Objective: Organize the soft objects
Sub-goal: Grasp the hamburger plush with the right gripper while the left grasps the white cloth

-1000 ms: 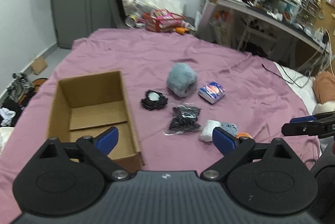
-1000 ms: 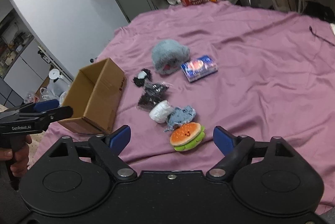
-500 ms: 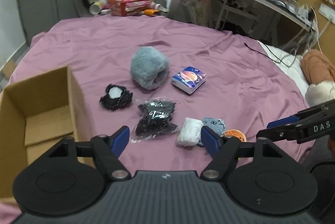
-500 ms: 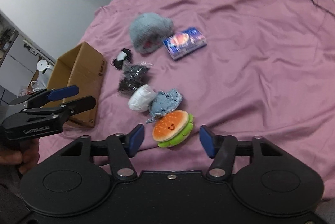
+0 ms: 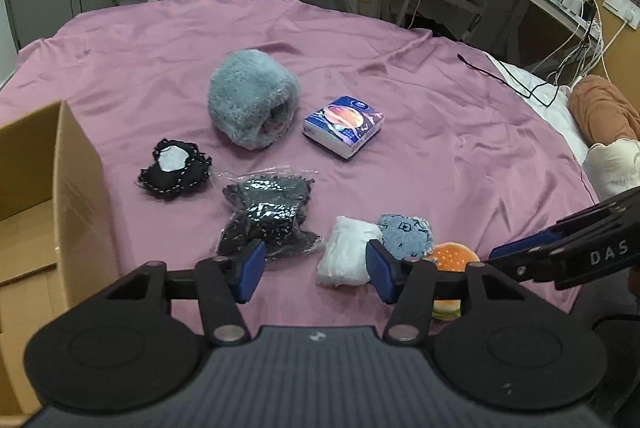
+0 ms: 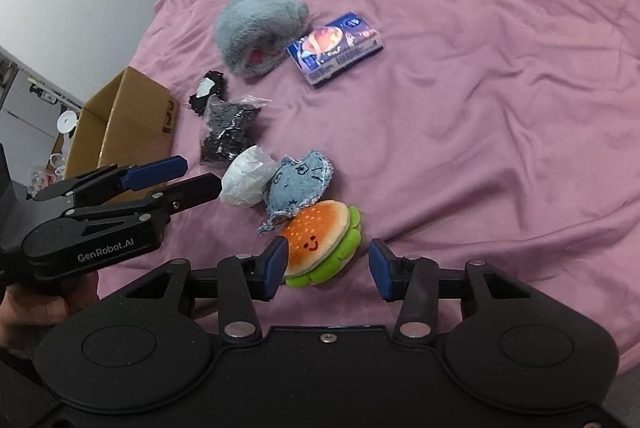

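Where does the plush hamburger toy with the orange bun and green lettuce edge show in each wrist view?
Left wrist: plush hamburger toy, lower right, partly hidden behind the left gripper's right finger.
Right wrist: plush hamburger toy, lower centre, between the right gripper's open fingers.
Shared landmark: blue denim patch toy, next to it in both.

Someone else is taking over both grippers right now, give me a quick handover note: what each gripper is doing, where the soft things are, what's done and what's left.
Left gripper: open, empty, low over the purple sheet, aimed between the black bagged item and the white wad.
Right gripper: open, jaws straddling the burger plush, not closed on it.
Also on the sheet: denim plush touching the burger plush, black frilly piece, fluffy grey plush, tissue pack.
Cardboard box stands at the left; what shows of its inside holds nothing.
Done: nothing boxed.
Left: probably grasp the burger plush first, then move every item.
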A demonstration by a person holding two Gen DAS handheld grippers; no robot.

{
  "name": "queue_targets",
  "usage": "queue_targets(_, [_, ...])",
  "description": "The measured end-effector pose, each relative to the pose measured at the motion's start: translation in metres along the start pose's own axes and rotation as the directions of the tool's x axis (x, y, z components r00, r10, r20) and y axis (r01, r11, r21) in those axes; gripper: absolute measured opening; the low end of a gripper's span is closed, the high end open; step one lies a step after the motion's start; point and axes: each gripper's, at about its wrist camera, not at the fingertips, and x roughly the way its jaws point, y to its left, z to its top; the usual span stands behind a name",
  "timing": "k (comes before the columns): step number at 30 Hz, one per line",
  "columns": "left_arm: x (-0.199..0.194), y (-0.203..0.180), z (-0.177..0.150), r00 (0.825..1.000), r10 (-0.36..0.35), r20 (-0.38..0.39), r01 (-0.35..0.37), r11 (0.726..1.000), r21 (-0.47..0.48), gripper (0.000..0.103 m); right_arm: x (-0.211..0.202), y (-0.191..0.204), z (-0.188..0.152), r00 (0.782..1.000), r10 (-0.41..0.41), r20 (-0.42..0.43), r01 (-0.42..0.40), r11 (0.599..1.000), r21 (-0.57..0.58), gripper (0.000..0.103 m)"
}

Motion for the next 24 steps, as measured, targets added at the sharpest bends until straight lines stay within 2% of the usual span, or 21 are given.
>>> queue_targets(7, [0.021,-0.008,-0.002,0.999,-0.045,-0.030,0.045,0.999,-0.002,0.054,0.015,0.002,0.000,1.000,0.009,-0.025,-0.008,1.000,0.021,0.044])
queue_targets(9, [0.026,-0.009,-0.003,0.998,-0.052,-0.036,0.052,0.999,-0.013,0.052,0.017,0.004,-0.001,1.000,0.007,-0.028,-0.007,1.000,0.008,0.034])
queue_targets(10, [0.027,-0.009,-0.004,0.998,-0.056,-0.040,0.056,0.998,-0.017,0.043,0.017,0.004,-0.002,1.000,0.005,-0.025,-0.005,1.000,0.008,0.032])
queue_targets(11, [0.029,-0.009,-0.005,0.997,-0.064,-0.048,0.063,0.998,-0.018,0.038,0.016,0.004,-0.003,1.000,0.006,-0.017,-0.005,1.000,0.006,0.027])
queue_targets(12, [0.029,-0.010,-0.006,0.996,-0.068,-0.049,0.067,0.998,-0.019,0.038,0.014,0.004,-0.003,1.000,0.008,-0.012,-0.008,1.000,0.003,0.025])
queue_targets(24, [-0.004,-0.011,-0.006,0.997,-0.055,0.047,0.056,0.998,-0.022,0.037,-0.014,0.012,-0.009,0.997,-0.006,0.077,0.008,1.000,-0.017,0.023])
